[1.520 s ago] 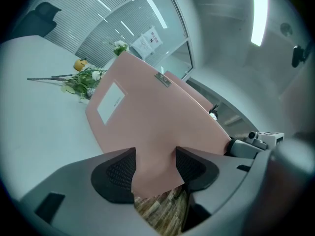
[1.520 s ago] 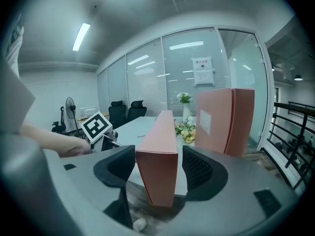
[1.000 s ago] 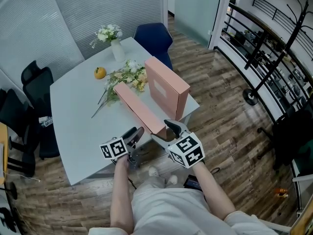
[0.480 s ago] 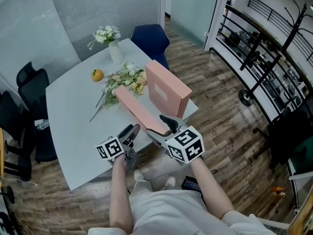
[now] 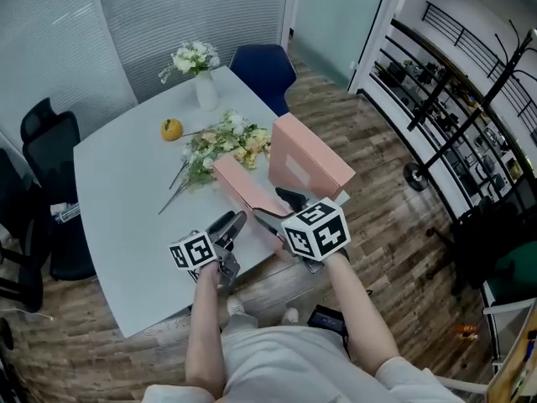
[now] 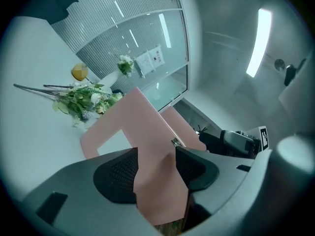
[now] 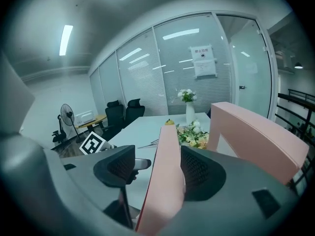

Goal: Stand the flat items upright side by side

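Observation:
Two pink flat boxes are on the white table [image 5: 117, 200]. One box [image 5: 306, 154] stands upright near the right edge, also seen as the tall box [image 7: 256, 136] and far box [image 6: 179, 129]. The second, long box [image 5: 239, 183] runs beside it toward me, its near end at the table edge. My right gripper [image 5: 277, 206] straddles that end: the long box [image 7: 170, 151] touches the right pad, with a gap at the left pad of the gripper [image 7: 157, 163]. My left gripper [image 5: 231, 222] sits just left of the end, and the box [image 6: 142, 127] fills the gap of the gripper [image 6: 156, 156].
Loose flowers [image 5: 222, 141] lie behind the long box. An orange [image 5: 171, 128] and a white vase of flowers [image 5: 201, 78] stand farther back. A blue chair [image 5: 264, 65] is at the far side and black chairs [image 5: 42, 141] at the left. A wood floor lies below the table edge.
The head view has shifted a little. Both grippers stay at the long box's near end with jaws as wide as before. Neither box has visibly moved on the table.

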